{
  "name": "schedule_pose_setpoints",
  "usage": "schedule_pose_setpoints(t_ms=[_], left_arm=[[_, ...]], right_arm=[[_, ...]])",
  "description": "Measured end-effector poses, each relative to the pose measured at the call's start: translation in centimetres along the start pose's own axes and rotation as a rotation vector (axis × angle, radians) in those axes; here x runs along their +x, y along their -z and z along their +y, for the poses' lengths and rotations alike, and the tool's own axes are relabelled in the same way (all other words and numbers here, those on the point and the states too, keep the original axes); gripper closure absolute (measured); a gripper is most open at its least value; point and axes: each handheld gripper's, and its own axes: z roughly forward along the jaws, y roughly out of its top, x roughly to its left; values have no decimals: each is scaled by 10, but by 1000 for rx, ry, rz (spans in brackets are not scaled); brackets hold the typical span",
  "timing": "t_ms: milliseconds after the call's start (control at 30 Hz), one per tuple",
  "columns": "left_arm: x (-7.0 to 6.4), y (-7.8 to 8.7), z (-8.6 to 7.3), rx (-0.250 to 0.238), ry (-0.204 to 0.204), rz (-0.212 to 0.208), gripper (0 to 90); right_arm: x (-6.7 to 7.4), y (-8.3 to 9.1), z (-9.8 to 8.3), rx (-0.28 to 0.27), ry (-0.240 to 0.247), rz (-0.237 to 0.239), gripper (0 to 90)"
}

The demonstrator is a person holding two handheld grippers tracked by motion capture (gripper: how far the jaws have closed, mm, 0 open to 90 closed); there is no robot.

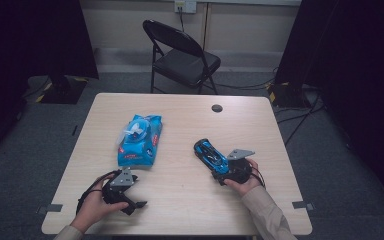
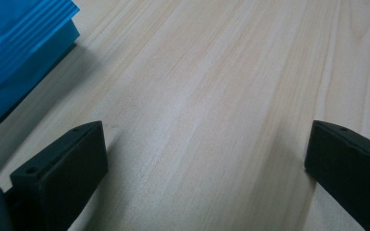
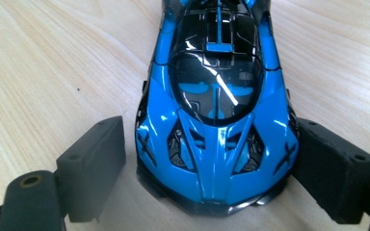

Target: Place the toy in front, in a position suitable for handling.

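A blue and black toy car (image 1: 210, 154) rests on the wooden table (image 1: 180, 200) at centre right, angled toward the far left. My right gripper (image 1: 220, 172) is open at its near end. In the right gripper view the car (image 3: 217, 96) lies between the jaws of that gripper (image 3: 209, 144); the right jaw sits against its side and a narrow gap remains at the left jaw. My left gripper (image 1: 133, 204) is near the front left edge, open over bare wood (image 2: 207, 144). A blue wipes pack (image 1: 139, 140) lies beyond it, and its corner (image 2: 19, 48) is visible up close.
A small dark round grommet (image 1: 217, 108) sits in the table's far edge. A black folding chair (image 1: 182, 55) stands behind the table. Cables trail over the grey floor at the right (image 1: 300, 115).
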Motion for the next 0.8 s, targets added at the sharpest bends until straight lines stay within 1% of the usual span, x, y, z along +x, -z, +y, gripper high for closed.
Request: schedule_pose_setpoints(t_ms=[100,167,267,400,467,533,567,600,633,700,733,800], left_arm=[[0,0,0,0,-1,-1,6],[0,0,0,0,-1,0,5],[0,0,0,0,-1,0,5],[0,0,0,0,0,2,4],[0,1,0,-3,8,8,20],[1,3,-1,-24,42,8,62],[1,4,0,-31,59,1,101],[2,6,1,-31,76,-1,168],[2,6,2,-28,94,0,195],[3,8,5,-25,97,-9,152],[2,9,7,-23,100,-16,170],[3,12,12,-25,116,-31,173]], right_arm=[[1,0,0,-3,-2,-16,178],[0,1,0,-5,-1,-6,191],[-1,2,-1,-12,-2,-15,236],[-1,2,-1,-13,-4,-19,238],[-1,2,-1,-14,-3,-21,240],[0,2,-1,-15,-4,-22,246],[-1,2,-1,-15,-5,-21,247],[-1,2,-1,-14,-6,-21,247],[0,2,-1,-15,-5,-21,247],[0,2,-1,-16,-4,-22,247],[0,2,-1,-15,-5,-22,247],[0,2,-1,-15,-6,-22,247]])
